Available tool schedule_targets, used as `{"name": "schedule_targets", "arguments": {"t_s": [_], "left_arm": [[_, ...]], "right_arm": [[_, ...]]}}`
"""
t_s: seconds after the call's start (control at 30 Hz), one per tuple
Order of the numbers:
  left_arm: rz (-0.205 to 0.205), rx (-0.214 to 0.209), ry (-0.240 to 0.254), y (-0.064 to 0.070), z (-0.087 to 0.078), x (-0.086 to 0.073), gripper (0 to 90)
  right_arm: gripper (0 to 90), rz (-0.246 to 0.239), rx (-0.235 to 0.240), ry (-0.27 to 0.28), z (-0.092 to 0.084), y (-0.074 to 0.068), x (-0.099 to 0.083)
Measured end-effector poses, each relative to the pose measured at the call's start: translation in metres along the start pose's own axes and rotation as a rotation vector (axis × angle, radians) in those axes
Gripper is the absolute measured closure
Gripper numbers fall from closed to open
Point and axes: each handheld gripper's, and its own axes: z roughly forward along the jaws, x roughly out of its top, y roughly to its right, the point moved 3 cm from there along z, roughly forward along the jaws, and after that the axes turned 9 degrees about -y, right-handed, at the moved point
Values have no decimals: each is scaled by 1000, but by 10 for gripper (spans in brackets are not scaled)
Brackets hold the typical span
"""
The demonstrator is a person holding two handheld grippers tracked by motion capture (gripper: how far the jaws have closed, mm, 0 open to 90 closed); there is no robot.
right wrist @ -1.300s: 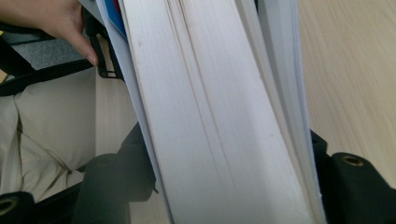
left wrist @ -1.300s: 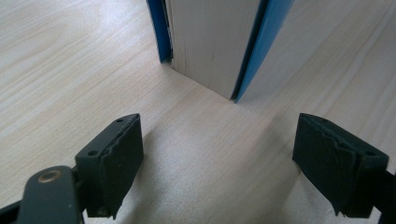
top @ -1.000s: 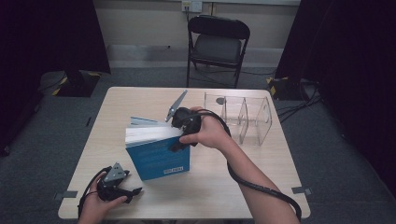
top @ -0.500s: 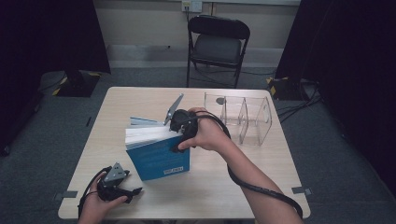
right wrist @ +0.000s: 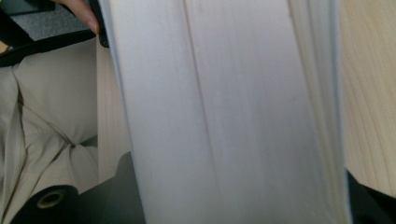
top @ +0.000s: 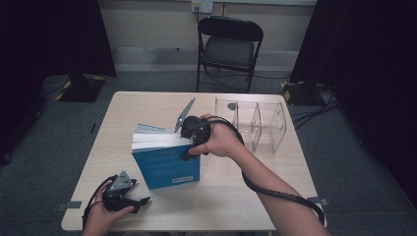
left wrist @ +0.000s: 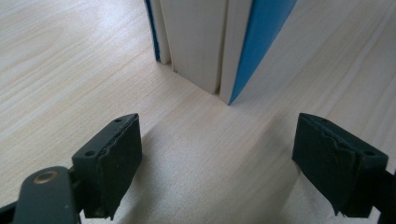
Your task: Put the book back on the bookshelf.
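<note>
A blue-covered book (top: pixel 167 164) stands upright on the table (top: pixel 246 196), its white page block facing up. My right gripper (top: pixel 184 145) comes down on its top edge from the right. In the right gripper view the page block (right wrist: pixel 233 116) sits between the jaws, which have just been closing and press on both of its sides. My left gripper (top: pixel 140 202) rests on the table at the near left, open, with nothing between its pads (left wrist: pixel 112 158). It points at the bottom corner of the book (left wrist: pixel 201 42), a short way ahead.
A clear plastic organizer (top: pixel 255 125) with several compartments stands at the back right of the table, close behind my right hand. A small dark object (top: pixel 232 105) lies in its left compartment. A black folding chair (top: pixel 228 46) stands beyond the far edge.
</note>
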Motion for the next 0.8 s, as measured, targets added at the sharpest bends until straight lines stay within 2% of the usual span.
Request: {"name": "schedule_targets", "arguments": {"t_s": [0.23, 0.4, 0.53, 0.7, 0.8], "left_arm": [[4, -2, 4, 0, 0, 0, 152], [5, -1, -1, -1, 0, 0, 149], [17, 1, 6, -2, 0, -1, 147], [21, -1, 9, -2, 0, -1, 145], [19, 1, 9, -2, 0, -1, 145]], "right_arm": [[591, 53, -37, 18, 0, -6, -2], [608, 63, -68, 18, 0, -11, -2], [611, 94, -70, 16, 0, -11, -2], [610, 103, -67, 13, -1, -11, -3], [610, 102, -64, -9, -1, -11, -1]]}}
